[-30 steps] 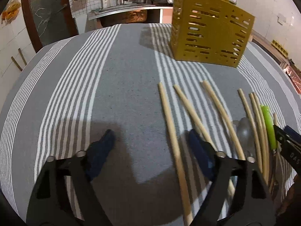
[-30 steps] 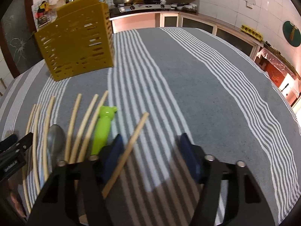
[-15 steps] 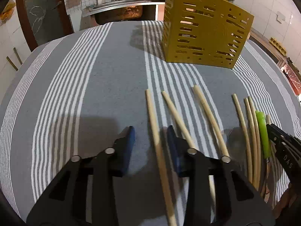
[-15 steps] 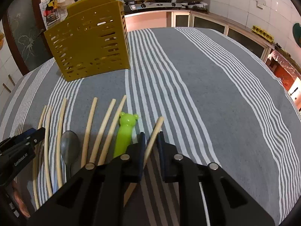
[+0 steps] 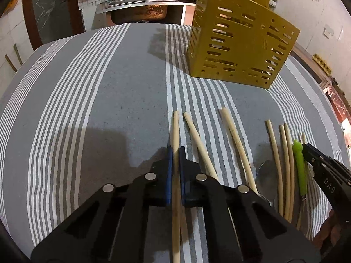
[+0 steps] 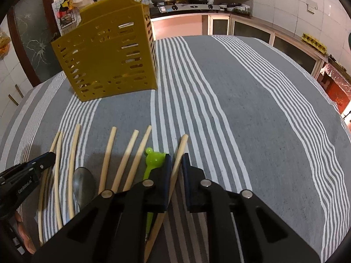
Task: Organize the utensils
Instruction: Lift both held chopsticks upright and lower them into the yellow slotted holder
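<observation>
In the left wrist view, the left hand-held gripper (image 5: pixel 175 153) is closed on a stick (image 5: pixel 175 131), the one at the left end of the row on the striped worktop (image 5: pixel 98 100). The stick runs straight ahead between the blue pads, in line with the fingers, and its far tip points toward the yellow basket (image 5: pixel 237 48). The basket stands ahead and a little to the right, well apart from the tip. More sticks, a spoon (image 5: pixel 264 175) and a green handle (image 5: pixel 299 166) lie to the right. In the right wrist view, the right hand-held gripper (image 6: pixel 175 164) is closed on another stick (image 6: pixel 179 151), the one at the right end of the row. This stick leans a little to the right as it goes away from the fingers. Here the basket (image 6: pixel 105 57) stands ahead and to the left, far from the tip. Both sticks seem to rest on the cloth. I think each must be lifted and turned upright to drop into the basket, and neither side looks clearly closer to it.
</observation>
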A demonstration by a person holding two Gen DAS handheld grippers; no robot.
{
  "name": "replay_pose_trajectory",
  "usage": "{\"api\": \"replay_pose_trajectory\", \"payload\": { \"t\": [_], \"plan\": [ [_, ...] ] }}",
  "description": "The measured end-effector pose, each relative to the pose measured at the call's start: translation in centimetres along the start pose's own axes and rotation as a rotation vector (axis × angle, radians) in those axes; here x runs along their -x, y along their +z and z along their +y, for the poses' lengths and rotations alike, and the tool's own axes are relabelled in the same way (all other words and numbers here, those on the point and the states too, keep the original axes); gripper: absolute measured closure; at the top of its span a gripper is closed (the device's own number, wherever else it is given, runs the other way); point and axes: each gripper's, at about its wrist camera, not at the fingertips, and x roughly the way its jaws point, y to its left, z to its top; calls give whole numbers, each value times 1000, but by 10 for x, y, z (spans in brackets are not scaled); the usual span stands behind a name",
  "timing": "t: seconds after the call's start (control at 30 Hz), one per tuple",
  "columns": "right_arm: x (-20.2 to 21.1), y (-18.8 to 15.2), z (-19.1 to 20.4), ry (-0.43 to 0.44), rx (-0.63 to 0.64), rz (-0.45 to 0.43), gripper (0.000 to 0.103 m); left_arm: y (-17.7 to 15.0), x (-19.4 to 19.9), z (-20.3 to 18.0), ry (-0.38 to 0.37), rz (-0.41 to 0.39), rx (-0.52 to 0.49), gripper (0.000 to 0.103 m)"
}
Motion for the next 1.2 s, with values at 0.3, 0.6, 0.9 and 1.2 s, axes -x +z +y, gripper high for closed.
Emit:
{"api": "replay_pose_trajectory", "payload": {
  "t": [0.3, 0.6, 0.9, 1.2],
  "plan": [
    [22, 7, -7, 33, 0, -75, 93, -4, 19, 2, -1, -74, 8, 99],
    [50, 21, -8, 53, 7, -182, 95, -1, 59, 11, -39, -202, 28, 99],
    [81, 29, -2, 77, 36, -300, 97, 4, 98, 17, -84, -339, 34, 99],
    [112, 33, 1, 100, 79, -407, 97, 5, 121, 17, -111, -430, 49, 98]
  ]
}}
